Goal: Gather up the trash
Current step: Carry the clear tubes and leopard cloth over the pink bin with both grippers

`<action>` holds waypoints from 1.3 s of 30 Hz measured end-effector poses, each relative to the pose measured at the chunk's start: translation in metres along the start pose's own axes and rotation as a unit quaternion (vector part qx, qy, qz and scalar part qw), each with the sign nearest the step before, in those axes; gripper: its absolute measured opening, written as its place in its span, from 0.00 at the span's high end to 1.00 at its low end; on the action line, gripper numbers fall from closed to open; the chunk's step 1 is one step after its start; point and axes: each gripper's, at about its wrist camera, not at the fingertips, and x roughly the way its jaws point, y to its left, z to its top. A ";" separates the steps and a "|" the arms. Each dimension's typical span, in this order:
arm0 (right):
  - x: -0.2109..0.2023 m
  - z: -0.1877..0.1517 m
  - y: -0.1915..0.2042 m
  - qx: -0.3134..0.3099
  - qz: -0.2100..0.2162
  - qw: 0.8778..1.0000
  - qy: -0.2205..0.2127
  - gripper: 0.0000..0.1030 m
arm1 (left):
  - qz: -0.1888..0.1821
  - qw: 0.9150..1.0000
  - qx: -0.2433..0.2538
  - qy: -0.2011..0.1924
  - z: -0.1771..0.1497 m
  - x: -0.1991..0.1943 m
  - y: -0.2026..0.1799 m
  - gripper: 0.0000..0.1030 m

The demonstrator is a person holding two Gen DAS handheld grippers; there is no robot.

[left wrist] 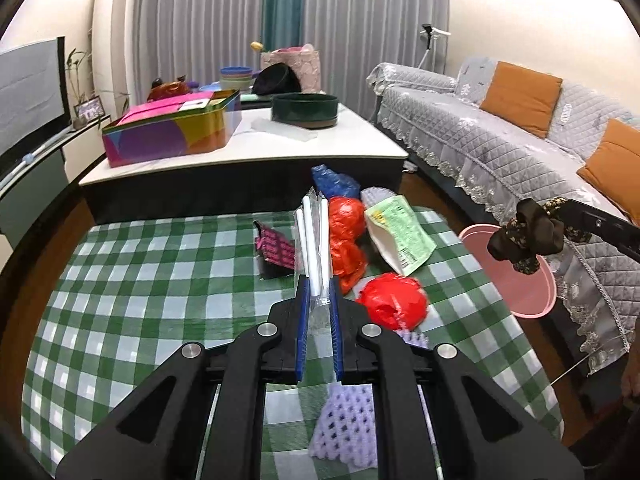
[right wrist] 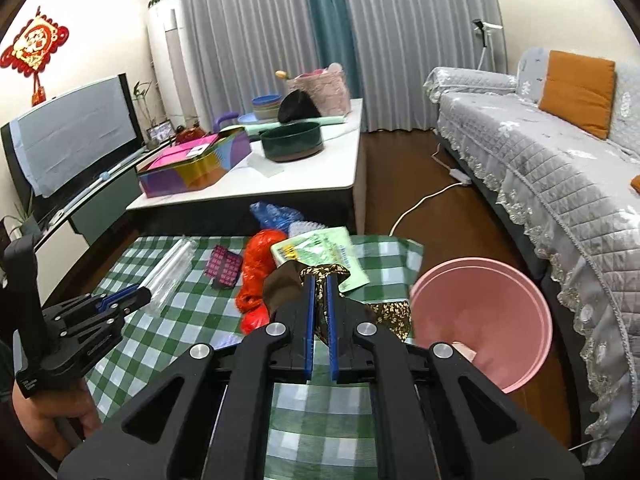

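My left gripper [left wrist: 319, 280] is shut on a clear plastic packet of white straws [left wrist: 313, 240], held above the green checked tablecloth [left wrist: 160, 280]; it also shows in the right wrist view [right wrist: 132, 294] with the packet [right wrist: 170, 276]. My right gripper [right wrist: 319, 280] is shut on a dark floral wrapper [right wrist: 316, 276], beside the pink bin [right wrist: 484, 316]. In the left wrist view the right gripper [left wrist: 560, 220] holds the wrapper [left wrist: 524, 240] over the bin's [left wrist: 532, 296] rim. Red plastic bags [left wrist: 394, 300], a green-labelled packet [left wrist: 400, 234], a pink-and-black wrapper [left wrist: 276, 248] and purple foam net [left wrist: 348, 420] lie on the cloth.
A blue bag [left wrist: 334, 182] lies at the cloth's far edge. Behind stands a white low table [left wrist: 256, 148] with a colourful tin [left wrist: 172, 128] and a dark bowl [left wrist: 305, 110]. A grey sofa [right wrist: 560, 168] runs along the right; a TV [right wrist: 72, 136] stands on the left.
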 end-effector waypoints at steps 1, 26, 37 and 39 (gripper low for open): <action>-0.001 0.000 -0.002 0.002 -0.004 1.000 -0.002 0.94 | -0.001 1.000 0.002 -0.001 0.000 -0.001 -0.001 0.90; -0.014 0.001 -0.051 0.029 -0.096 0.995 -0.027 0.94 | -0.053 0.998 0.037 -0.012 0.009 0.007 -0.057 0.90; -0.019 -0.003 -0.097 0.056 -0.152 0.986 -0.038 0.94 | -0.108 0.992 0.070 -0.016 0.014 0.018 -0.113 0.90; -0.017 -0.004 -0.106 0.061 -0.164 0.984 -0.040 0.94 | -0.120 0.990 0.072 -0.015 0.017 0.024 -0.122 0.90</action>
